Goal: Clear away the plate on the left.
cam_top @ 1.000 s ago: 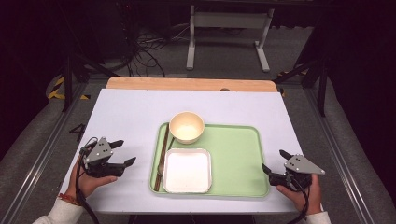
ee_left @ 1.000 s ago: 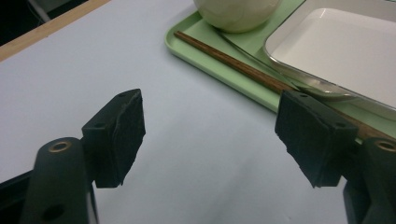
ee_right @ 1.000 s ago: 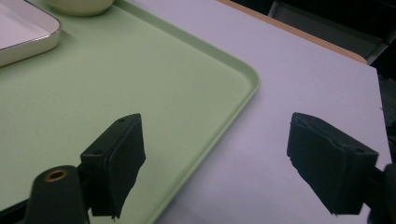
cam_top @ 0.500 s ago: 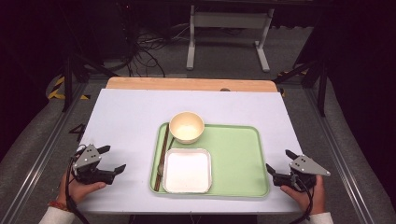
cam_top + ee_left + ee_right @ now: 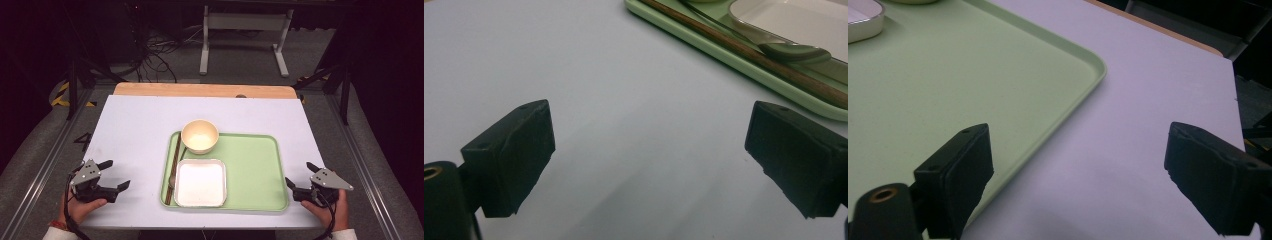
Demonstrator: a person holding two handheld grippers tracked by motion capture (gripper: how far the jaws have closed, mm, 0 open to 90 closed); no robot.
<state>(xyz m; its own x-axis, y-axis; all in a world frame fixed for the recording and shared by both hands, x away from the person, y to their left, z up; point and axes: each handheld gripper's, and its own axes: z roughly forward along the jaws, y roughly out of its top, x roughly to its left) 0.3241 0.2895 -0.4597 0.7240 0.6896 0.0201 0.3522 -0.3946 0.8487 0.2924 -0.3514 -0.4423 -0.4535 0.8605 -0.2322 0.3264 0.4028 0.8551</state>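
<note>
- High view: a white worktop (image 5: 140,130) with a wooden strip along its far edge stands in a dark room; grey floor, a tangle of cables and a white stand lie beyond it.
- A green tray (image 5: 255,165) sits right of the worktop's middle. On it are a cream bowl (image 5: 200,136) at the far left corner, a white square dish (image 5: 200,182) just in front of the bowl, and brown chopsticks (image 5: 173,167) along the left rim.
- The left hand-held gripper (image 5: 111,175) rests at the near left corner, well apart from the tray, jaws spread with nothing between them.
- The right hand-held gripper (image 5: 301,176) sits just beside the tray's near right corner, jaws spread and empty.
- Left gripper view: both black jaws stand wide over bare worktop (image 5: 624,140); the tray rim (image 5: 744,67), chopsticks (image 5: 744,50), a spoon (image 5: 794,52) and the dish (image 5: 794,20) cross the upper right.
- Right gripper view: the jaws straddle the tray's corner (image 5: 1088,75), with the dish edge (image 5: 863,20) at top left.
- Against the frame a second earlier, the left hand-held gripper has dropped back toward the near left edge, and its jaws have just been opening, with nothing between them; the right one has barely shifted.
</note>
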